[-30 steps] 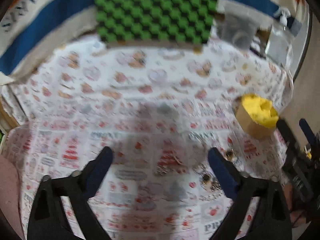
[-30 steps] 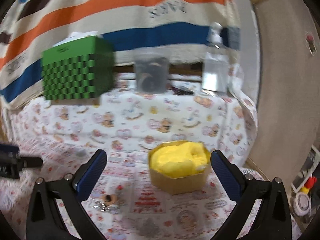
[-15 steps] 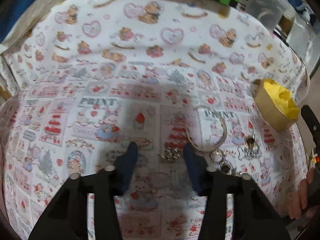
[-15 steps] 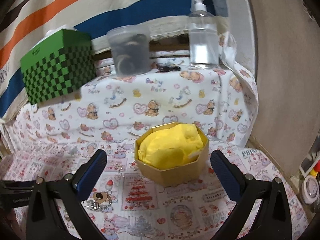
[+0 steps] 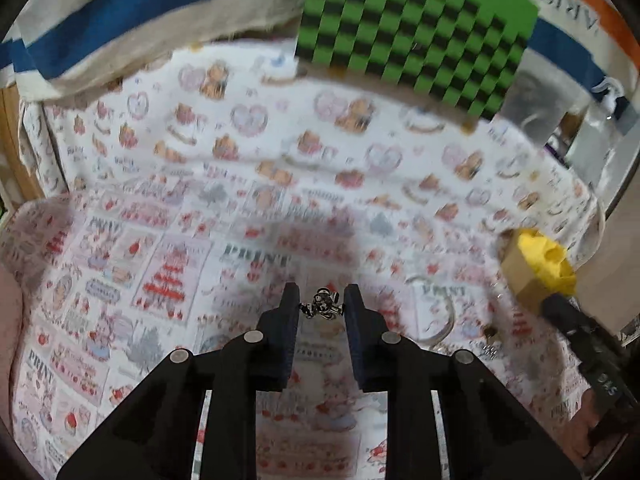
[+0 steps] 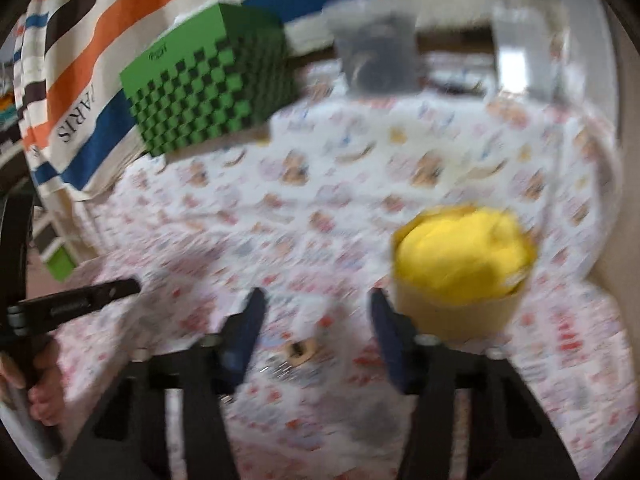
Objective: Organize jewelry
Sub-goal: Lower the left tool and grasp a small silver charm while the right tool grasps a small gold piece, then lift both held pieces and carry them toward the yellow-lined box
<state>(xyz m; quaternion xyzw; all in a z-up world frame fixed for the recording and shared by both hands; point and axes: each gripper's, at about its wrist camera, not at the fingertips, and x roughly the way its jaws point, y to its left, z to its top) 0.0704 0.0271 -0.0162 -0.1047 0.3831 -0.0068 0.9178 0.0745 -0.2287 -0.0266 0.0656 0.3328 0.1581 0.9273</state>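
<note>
Silver charm (image 5: pixel 323 305) at lower centre sits between my left gripper (image 5: pixel 322 303) as its narrow jaws close, right gripper (image 6: pixel 316 322) half-open, closing over the pendant (image 6: pixel 298 350), nothing held; next, I reckon, lift to the yellow box (image 5: pixel 538 270).

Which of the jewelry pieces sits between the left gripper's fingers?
The small silver cluster, right between the closing left gripper; the thin ring lies off to the side on the cloth.

Motion blur smears the right wrist view: the trinket (image 6: pixel 298 351) at six o'clock between the closing jaws cannot be identified. The bottle (image 6: pixel 520 40) at one o'clock is cut off by the top edge. In the left view, the box (image 5: pixel 528 280) at three o'clock is partly hidden behind a dark finger.
</note>
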